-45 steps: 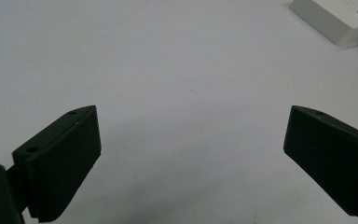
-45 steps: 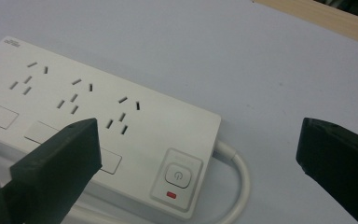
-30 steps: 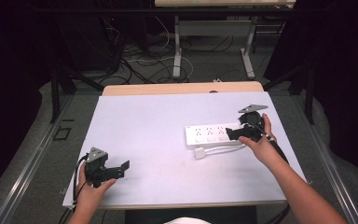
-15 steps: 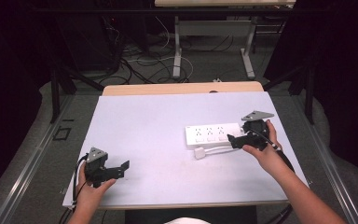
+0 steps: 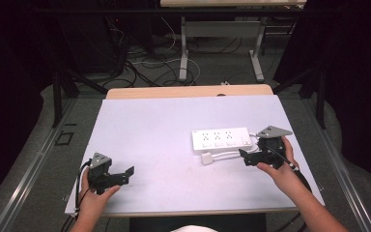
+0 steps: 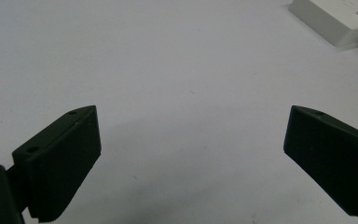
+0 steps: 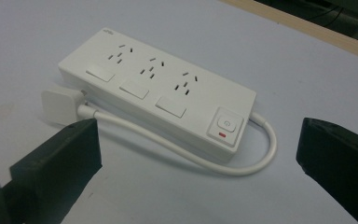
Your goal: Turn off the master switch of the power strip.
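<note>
Looking like a lab or recording bay, not a home. Black curtains (image 5: 9, 96) are hanging on both sides, closing off the space. A pale lavender surface (image 5: 164, 130) is sitting on a wooden tabletop (image 5: 188, 91), bare apart from a white power strip (image 5: 221, 138). Loose cables (image 5: 149, 65) are running across the grey carpeted floor (image 5: 43, 159) behind it. Metal legs of another desk (image 5: 183, 48) are standing further back. Black frame struts (image 5: 58, 96) are bracing the left side. A fixed overhead camera is covering the whole setup.
</note>
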Available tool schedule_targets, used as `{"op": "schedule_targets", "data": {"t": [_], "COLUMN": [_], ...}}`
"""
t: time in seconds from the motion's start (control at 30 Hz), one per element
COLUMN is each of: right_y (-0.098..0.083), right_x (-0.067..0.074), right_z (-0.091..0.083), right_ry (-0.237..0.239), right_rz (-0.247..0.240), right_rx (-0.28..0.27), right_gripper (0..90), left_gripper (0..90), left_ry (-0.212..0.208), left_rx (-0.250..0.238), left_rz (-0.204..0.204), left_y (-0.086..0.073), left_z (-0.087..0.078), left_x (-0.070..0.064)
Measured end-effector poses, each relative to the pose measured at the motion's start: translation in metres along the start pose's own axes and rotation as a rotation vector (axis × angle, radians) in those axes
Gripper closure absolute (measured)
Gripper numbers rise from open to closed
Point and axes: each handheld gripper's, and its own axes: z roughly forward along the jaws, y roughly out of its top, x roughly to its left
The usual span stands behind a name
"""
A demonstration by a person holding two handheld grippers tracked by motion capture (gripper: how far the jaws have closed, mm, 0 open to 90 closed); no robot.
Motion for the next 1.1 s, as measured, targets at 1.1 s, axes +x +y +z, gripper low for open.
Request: {"op": "schedule_targets", "data": {"t": [1.1], "right_y": [-0.085], "right_x": [-0.023], "right_z": [-0.011], "right_ry": [-0.087], "right_rz": [0.143], "right_rx": [-0.040], "right_gripper": [0.0], "left_gripper": [4.0], "left_ry": [0.001], "left_rx": [0.000], "left_rz": [-0.003], "left_y": [0.000], "left_z": [0.000], "left_x": [0.000]}}
